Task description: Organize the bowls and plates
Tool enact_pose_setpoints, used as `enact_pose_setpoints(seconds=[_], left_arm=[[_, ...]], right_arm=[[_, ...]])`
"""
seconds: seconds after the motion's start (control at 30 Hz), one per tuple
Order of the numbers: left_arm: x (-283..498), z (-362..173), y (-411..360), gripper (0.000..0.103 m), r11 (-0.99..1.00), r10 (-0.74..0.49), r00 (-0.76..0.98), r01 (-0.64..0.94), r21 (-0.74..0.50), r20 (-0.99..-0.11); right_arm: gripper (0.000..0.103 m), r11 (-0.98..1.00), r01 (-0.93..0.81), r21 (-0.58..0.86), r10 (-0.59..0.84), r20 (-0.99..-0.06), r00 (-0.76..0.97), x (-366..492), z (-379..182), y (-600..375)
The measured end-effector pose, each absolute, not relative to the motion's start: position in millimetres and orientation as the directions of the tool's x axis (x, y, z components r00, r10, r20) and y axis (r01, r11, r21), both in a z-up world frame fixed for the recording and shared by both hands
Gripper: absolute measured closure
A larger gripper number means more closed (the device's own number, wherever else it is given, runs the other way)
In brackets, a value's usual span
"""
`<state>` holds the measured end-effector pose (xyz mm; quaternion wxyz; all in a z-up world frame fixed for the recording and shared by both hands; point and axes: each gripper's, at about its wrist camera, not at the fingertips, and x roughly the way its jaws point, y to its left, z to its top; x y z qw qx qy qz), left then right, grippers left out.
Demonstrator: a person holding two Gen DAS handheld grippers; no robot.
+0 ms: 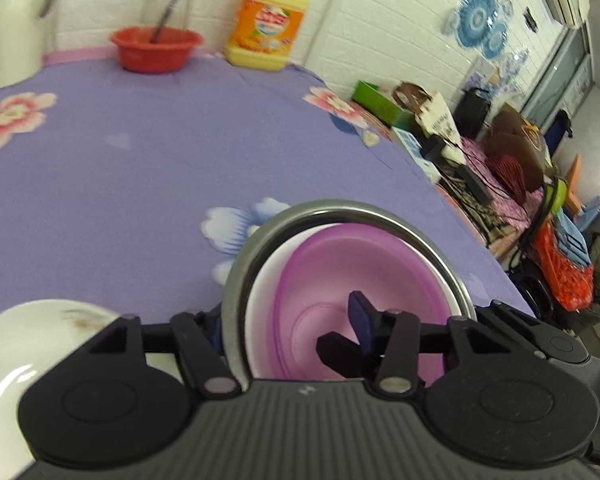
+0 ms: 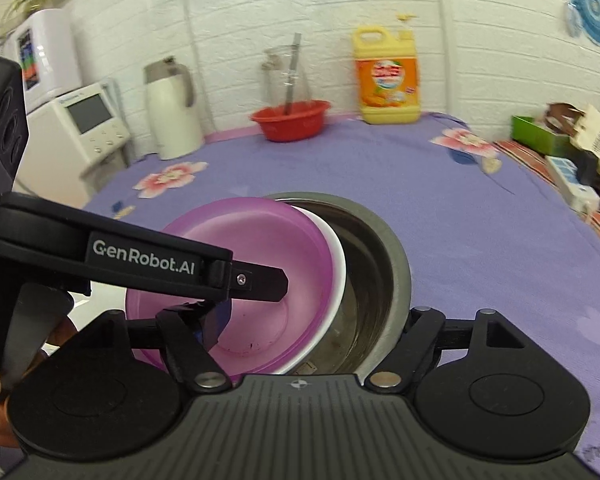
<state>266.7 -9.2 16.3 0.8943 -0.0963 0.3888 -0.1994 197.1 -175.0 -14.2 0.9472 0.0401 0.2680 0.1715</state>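
Note:
A purple plastic bowl [image 1: 332, 280] sits nested in a white bowl [image 1: 260, 292], and both lie tilted inside a steel bowl [image 1: 244, 264] on the purple tablecloth. My left gripper [image 1: 288, 332] straddles the steel bowl's near rim, one finger [image 1: 360, 312] inside the purple bowl, the other outside and mostly hidden. In the right wrist view the purple bowl [image 2: 260, 248], white bowl [image 2: 336, 272] and steel bowl [image 2: 380, 264] lean left. My right gripper [image 2: 312, 320] spans the stack, its left finger [image 2: 216, 320] inside the purple bowl. A white plate [image 1: 32, 344] lies at lower left.
A red basin [image 2: 290, 120] with a utensil, a yellow detergent jug [image 2: 386, 80], a clear pitcher [image 2: 284, 76] and a white thermos [image 2: 172, 112] stand along the back wall. Cluttered boxes [image 2: 540, 132] sit beyond the table's right edge.

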Motion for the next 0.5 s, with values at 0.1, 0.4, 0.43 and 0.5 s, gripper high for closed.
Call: enact_pose_setpoints(seconds=[0.1, 0.4, 0.43, 0.5], left_arm=[[249, 23, 27, 0.054, 0.931, -0.362, 0.657, 0.217, -0.295, -0.661], [211, 8, 119, 0.054, 0.952, -0.251, 0.683, 0.047, -0.301, -0.686], [209, 4, 123, 0.054, 0.950, -0.256, 0.680, 0.044, -0.310, -0.687], [207, -3, 128, 0.054, 0.943, -0.273, 0.674, 0.046, -0.329, -0.687]], right_arm=[[0.000, 0.905, -0.387, 0.176, 0.422, -0.481, 0.768, 196, -10, -142], [0.000, 0.815, -0.549, 0.185, 0.554, -0.528, 0.644, 193, -19, -58], [0.000, 0.814, -0.552, 0.181, 0.552, -0.539, 0.637, 192, -20, -55], [0.000, 0.818, -0.549, 0.170, 0.540, -0.556, 0.632, 190, -22, -51]])
